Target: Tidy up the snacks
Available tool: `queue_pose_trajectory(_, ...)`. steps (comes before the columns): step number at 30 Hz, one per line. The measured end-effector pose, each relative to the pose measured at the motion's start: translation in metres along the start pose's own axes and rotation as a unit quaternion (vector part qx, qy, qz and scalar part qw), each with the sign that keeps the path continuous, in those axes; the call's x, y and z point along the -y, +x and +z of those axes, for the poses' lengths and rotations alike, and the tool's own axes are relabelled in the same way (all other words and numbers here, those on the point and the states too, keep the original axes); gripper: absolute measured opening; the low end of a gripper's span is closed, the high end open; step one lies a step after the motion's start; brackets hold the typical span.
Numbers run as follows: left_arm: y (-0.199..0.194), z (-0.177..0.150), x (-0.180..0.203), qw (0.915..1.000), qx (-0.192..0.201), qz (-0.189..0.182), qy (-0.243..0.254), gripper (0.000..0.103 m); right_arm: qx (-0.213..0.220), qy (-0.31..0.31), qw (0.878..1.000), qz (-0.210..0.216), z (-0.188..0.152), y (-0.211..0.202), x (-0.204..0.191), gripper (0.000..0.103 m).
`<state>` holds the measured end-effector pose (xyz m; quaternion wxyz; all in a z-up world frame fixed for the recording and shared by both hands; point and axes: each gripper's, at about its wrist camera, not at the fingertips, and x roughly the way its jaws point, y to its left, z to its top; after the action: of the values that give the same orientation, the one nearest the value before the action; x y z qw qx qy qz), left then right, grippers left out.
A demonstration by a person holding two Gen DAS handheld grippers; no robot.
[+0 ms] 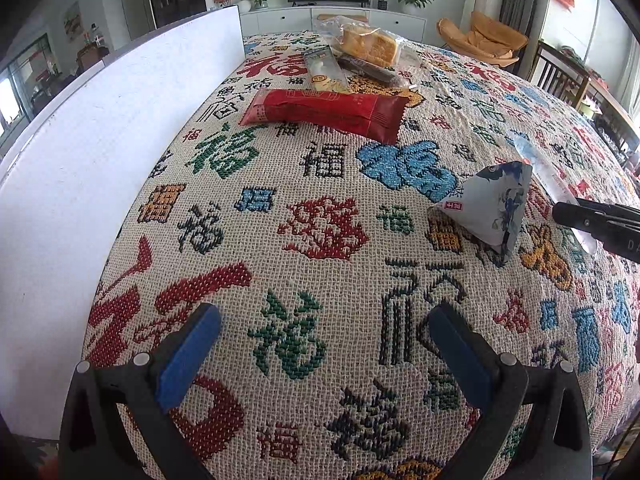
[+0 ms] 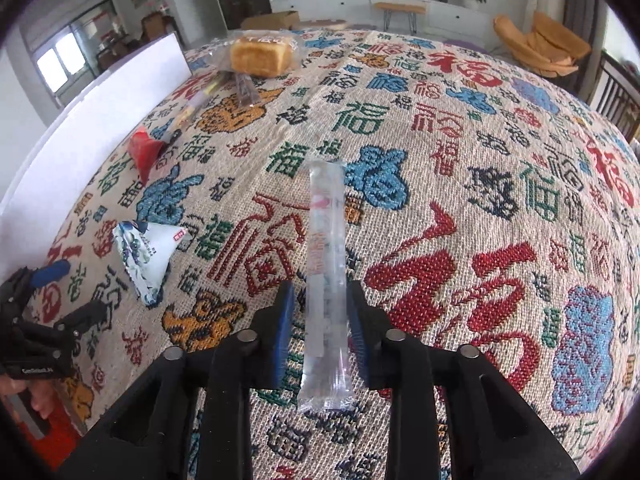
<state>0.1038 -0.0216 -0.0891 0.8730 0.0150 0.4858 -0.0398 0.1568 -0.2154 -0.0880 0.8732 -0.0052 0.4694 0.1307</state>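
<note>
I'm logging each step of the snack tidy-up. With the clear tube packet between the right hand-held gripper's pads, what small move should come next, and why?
Probably carry the long clear plastic tube packet toward the snacks grouped near the white board. The right hand-held gripper has it between its pads, while the red foil packet and wrapped bread loaf already lie together there.

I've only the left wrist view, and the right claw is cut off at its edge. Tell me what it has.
Observer: Between the pads of the right claw lies a long clear packet, lengthwise.
Operator: Say whether it's gripped.
Observer: Can't tell; a sliver of tablecloth seems to show between the packet and one pad.
Operator: Report the packet's near end.
Observer: It reaches back past the pads, toward the camera.
</note>
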Motion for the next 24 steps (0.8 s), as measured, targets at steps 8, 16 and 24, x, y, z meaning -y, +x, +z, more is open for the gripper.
queue_pose_trajectory(8, 0.001, 0.000, 0.000, 1.0000, 0.000, 0.000, 0.000, 0.103, 0.033, -0.064, 0.997, -0.019, -0.007, 0.009, -0.020, 0.076)
queue_pose_trajectory(16, 0.001, 0.001, 0.000, 1.0000, 0.000, 0.000, 0.000, 0.103, 0.045, -0.067, 0.997, -0.017, -0.010, 0.009, -0.021, 0.080)
queue_pose_trajectory(24, -0.002, 0.000, -0.007, 0.9996, 0.003, -0.021, -0.021, 0.103, 0.044, -0.071, 0.996, -0.019, -0.011, 0.010, -0.023, 0.082)
